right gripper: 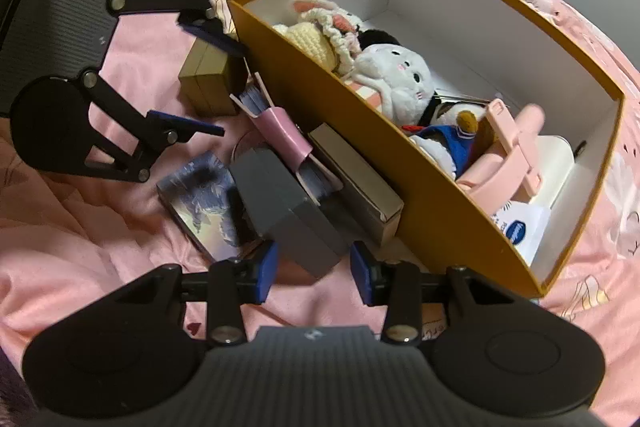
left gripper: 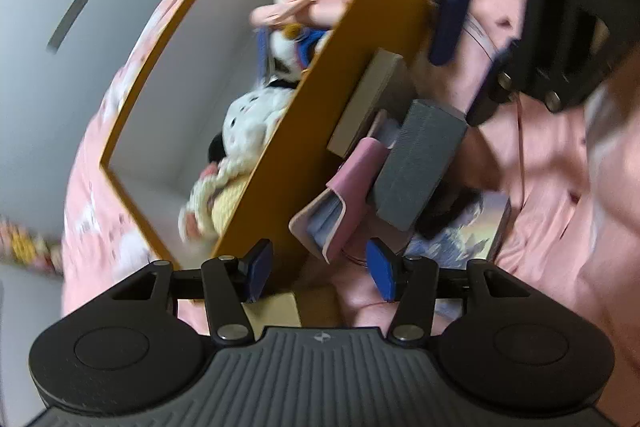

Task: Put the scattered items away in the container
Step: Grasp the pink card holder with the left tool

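Observation:
An orange box [right gripper: 360,131] with a white inside sits on a pink bedspread and holds plush toys [right gripper: 400,79], a pink folding item [right gripper: 508,151] and a white pack. It also shows in the left wrist view [left gripper: 328,131]. Beside its near wall lie a grey block [right gripper: 280,203], a pink wallet [right gripper: 280,131], a long beige box [right gripper: 356,183], a small tan box [right gripper: 208,79] and a picture book [right gripper: 200,199]. My right gripper [right gripper: 313,273] is open, just short of the grey block [left gripper: 420,163]. My left gripper [left gripper: 318,269] is open by the pink wallet [left gripper: 340,203].
The pink bedspread [right gripper: 100,259] is rumpled around the pile. A grey wall [left gripper: 52,67] stands behind the bed. The right gripper's body [left gripper: 560,7] hangs over the far side of the pile in the left wrist view.

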`<state>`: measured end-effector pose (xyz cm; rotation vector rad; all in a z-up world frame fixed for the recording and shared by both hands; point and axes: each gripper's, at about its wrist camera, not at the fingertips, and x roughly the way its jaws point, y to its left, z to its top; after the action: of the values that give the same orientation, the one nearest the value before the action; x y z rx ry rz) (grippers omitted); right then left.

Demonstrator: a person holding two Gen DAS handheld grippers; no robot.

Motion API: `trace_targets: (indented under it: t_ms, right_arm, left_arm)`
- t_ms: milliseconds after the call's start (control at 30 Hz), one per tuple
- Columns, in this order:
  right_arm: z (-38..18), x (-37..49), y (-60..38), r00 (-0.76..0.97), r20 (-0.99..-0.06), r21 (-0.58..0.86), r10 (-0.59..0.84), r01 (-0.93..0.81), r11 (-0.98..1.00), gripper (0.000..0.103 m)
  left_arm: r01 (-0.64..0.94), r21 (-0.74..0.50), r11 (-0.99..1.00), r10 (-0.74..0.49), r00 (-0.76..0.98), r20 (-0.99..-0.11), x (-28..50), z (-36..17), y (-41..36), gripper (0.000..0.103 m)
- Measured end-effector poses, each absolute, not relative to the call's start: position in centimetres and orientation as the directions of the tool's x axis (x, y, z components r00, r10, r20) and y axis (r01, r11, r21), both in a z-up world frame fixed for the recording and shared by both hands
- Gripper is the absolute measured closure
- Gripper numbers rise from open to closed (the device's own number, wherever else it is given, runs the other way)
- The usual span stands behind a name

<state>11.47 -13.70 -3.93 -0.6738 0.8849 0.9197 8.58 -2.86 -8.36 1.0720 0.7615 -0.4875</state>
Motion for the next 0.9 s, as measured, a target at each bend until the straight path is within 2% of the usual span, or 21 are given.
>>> trace_targets:
  t_ms: [233,300,367,467,600,900]
  right_arm:
    - [-4.2,12.1,-13.5,0.276,-0.879,-0.087,0.389,-0.895,0.438,0.059]
    - [-4.4,12.0,-13.5,0.27,-0.881,-0.084,0.388,-0.898,0.432,0.058]
    - [-4.6,12.0,-13.4,0.265,-0.884,-0.082,0.385,-0.899,0.431,0.058]
    - [-4.8,12.1,-13.4,0.259,-0.888,-0.081,0.38,-0.902,0.425,0.057]
    - [-4.6,12.4,-13.7,0.267,-0.89,-0.1,0.369,-0.905,0.415,0.057]
    - [-2.2,13.4,-14.3,0.392,-0.833,-0.23,0.39,-0.887,0.4,0.065]
  left_arm:
    - [0.742,0.621,0.253,-0.024,0.646,-0.763,9.4,-9.6,-3.8,0.042]
    - [0.755,0.614,0.23,-0.017,0.634,-0.773,9.7,-10.2,-4.0,0.045]
    - [0.762,0.608,0.222,-0.011,0.626,-0.78,10.2,-10.6,-4.0,0.051]
    - [0.768,0.586,0.257,-0.005,0.608,-0.794,10.8,-10.9,-3.9,0.065]
    - [0.782,0.558,0.279,-0.016,0.585,-0.811,10.8,-10.7,-3.6,0.074]
    - [0.771,0.523,0.363,-0.029,0.57,-0.821,11.1,-10.5,-2.9,0.076]
